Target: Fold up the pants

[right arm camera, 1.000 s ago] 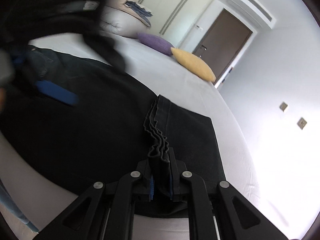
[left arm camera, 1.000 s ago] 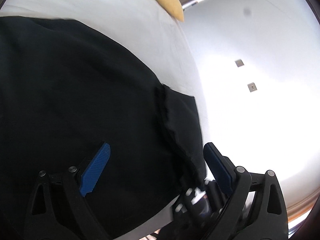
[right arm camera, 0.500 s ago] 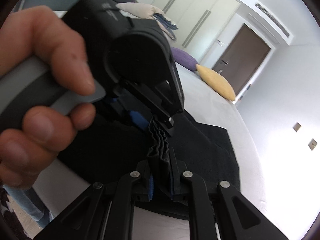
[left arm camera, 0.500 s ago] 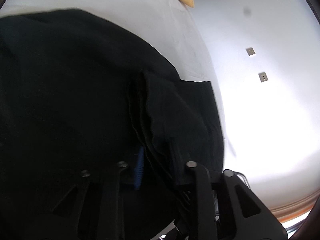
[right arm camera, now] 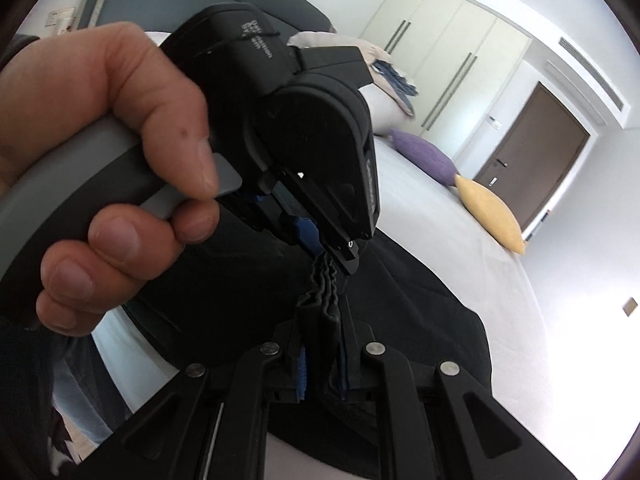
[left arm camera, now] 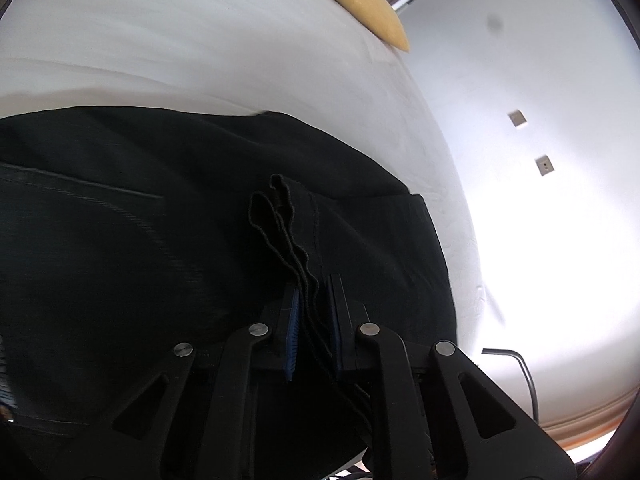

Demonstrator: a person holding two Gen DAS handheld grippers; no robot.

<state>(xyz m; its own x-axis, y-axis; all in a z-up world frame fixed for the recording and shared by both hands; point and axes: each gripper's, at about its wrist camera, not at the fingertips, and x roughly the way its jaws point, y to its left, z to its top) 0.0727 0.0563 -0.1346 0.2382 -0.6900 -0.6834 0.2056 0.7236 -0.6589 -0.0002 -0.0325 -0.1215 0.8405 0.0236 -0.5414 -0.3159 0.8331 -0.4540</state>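
The black fabric pants (left arm camera: 120, 280) lie spread on the white-sheeted bed (left arm camera: 200, 40). The left gripper (left arm camera: 314, 312) has just closed, pinching their gathered hem edge; the right gripper (right arm camera: 322, 364) pinches the same bunched edge nearby. Bare sheet stretches beyond toward a yellow oval cushion (right arm camera: 490, 212).

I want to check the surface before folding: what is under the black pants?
Under the black fabric pants lies a white bed sheet, visible around their edges. The sheet directly beneath is covered, so anything lying there cannot be seen.
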